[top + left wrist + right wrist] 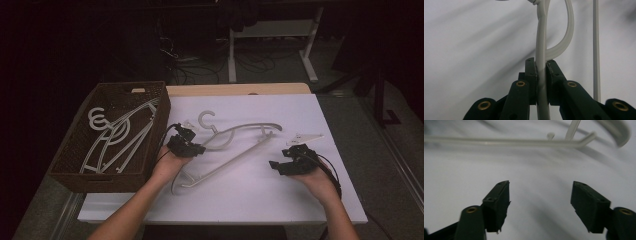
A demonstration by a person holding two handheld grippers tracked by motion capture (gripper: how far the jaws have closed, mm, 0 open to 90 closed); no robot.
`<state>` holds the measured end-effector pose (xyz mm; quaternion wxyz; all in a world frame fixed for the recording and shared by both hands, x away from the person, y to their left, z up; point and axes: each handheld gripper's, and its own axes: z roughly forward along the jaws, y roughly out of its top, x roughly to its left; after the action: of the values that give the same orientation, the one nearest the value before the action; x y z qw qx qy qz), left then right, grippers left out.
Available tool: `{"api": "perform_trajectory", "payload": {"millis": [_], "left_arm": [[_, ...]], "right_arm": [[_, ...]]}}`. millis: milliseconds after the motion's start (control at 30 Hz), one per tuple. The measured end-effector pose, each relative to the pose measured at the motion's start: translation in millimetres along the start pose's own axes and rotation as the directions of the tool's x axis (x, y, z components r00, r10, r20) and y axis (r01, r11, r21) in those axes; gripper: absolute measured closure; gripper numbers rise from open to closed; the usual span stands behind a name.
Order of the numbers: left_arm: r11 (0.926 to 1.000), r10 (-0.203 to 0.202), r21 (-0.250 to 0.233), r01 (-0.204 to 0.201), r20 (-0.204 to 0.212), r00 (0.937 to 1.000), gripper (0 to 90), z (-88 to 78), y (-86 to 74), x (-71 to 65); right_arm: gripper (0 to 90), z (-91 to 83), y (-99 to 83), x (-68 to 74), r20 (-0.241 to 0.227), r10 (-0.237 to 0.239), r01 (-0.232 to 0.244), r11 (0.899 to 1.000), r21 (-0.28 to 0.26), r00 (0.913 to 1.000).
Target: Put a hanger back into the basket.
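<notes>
A basket at the table's left edge holds hangers. Just right of it, the left gripper clamps a white hanger lying mid-table. Well right, the right gripper gapes empty, a clip beyond.

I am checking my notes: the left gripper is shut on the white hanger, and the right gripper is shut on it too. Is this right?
Not quite. The right gripper is open, with nothing between its jaws, as the right gripper view shows. The left gripper is indeed shut on the hanger.
</notes>
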<state>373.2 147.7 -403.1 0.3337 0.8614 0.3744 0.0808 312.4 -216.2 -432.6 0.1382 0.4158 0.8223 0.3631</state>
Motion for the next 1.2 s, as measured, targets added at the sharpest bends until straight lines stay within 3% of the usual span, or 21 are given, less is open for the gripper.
{"api": "perform_trajectory", "payload": {"millis": [300,633,733,867,933,1067,1200], "left_arm": [[0.9992,-0.006,-0.041,0.006,0.007,1.0000,82.0,-48.0,28.1,5.1],[0.9945,0.020,-0.102,-0.022,-0.020,0.9996,82.0,-124.2,49.2,39.2],[0.9919,0.005,-0.127,-0.009,-0.028,0.9996,82.0,-145.9,46.9,57.2],[0.9885,-0.003,-0.151,-0.008,-0.074,0.9972,82.0,-173.5,38.7,81.0],[0.9872,-0.004,-0.159,-0.014,-0.111,0.9938,82.0,-187.2,33.1,92.8],[0.9829,-0.046,-0.183,0.019,-0.149,0.9878,82.0,-211.7,17.2,118.8],[0.9794,-0.089,-0.196,0.051,-0.192,0.9773,82.0,-229.6,-3.5,144.4]], "right_arm": [[14.6,-4.4,-8.4,-1.5,-0.013,0.010,-0.010,0.999,-0.038,0.9999],[7.9,-11.3,-4.0,1.9,-0.021,-0.004,0.001,0.995,-0.101,0.9998],[4.8,-11.6,-4.4,1.7,-0.024,-0.004,0.001,0.994,-0.106,0.9997],[2.2,-12.1,-5.3,0.2,-0.022,0.005,-0.008,0.994,-0.110,0.9997],[1.7,-12.3,-6.3,-0.7,-0.018,0.010,-0.011,0.994,-0.110,0.9998],[1.7,-12.2,-7.9,-1.2,-0.012,0.014,-0.015,0.995,-0.102,0.9998],[1.6,-11.0,-8.4,-1.7,-0.008,0.015,-0.016,0.995,-0.097,0.9999]]}}
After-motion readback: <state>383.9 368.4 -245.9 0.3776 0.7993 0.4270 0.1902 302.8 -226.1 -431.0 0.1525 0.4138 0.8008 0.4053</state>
